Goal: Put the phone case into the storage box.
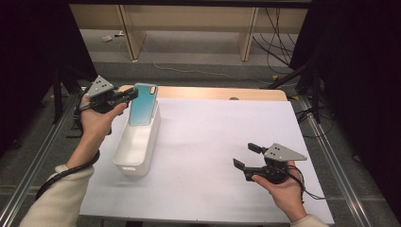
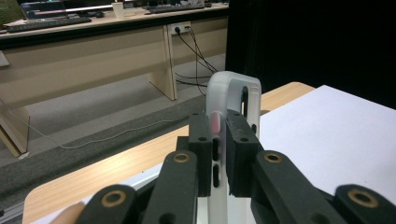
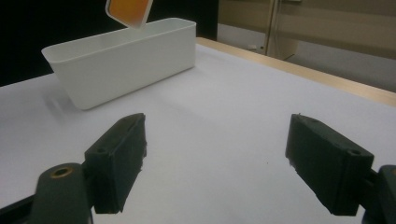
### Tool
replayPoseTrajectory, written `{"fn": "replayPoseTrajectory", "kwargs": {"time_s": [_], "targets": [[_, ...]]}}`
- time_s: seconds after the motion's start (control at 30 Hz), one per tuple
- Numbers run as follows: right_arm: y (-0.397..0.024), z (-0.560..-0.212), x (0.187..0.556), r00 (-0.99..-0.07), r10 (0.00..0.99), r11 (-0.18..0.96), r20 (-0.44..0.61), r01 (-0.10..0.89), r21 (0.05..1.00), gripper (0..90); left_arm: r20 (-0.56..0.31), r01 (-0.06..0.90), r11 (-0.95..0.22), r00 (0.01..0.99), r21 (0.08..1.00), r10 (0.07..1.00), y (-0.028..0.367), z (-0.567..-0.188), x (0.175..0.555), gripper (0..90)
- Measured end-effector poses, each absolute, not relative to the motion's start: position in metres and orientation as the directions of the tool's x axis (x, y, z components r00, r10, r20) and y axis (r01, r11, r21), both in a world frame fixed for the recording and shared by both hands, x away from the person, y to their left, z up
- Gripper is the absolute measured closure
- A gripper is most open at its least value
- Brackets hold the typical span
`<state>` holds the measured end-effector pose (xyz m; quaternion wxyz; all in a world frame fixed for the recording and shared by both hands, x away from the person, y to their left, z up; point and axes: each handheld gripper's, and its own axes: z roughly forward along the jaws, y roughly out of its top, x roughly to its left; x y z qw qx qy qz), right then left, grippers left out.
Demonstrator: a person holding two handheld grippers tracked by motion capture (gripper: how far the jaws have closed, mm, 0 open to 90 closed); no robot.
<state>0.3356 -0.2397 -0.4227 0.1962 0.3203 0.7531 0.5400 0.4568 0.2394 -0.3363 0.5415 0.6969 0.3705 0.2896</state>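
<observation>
Left claw [image 1: 134, 93] clamped on phone case [image 1: 143, 104] over white bin [image 1: 137, 144], upper left of frame; right claw [image 1: 245, 156] spread wide, lower right.

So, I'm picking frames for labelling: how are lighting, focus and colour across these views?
High view: soft overall, even light on the white mat, dark surrounds, teal phone case readable. Left gripper view: the left tongs and the case edge blur up close; the desks behind look sharper. Right gripper view: dimmer, the white bin casts soft shadows, and the case shows orange there.
</observation>
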Motion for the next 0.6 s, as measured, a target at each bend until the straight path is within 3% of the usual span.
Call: {"fn": "replayPoseTrajectory", "kwargs": {"time_s": [0.6], "targets": [[-0.242, -0.424, 0.334, -0.719, 0.692, 0.208, 0.062, 0.281, 0.937, 21.5, 0.000, 0.201, -0.134, 0.556, 0.970, 0.831, 0.244, -0.343, 0.475, 82.4]]}}
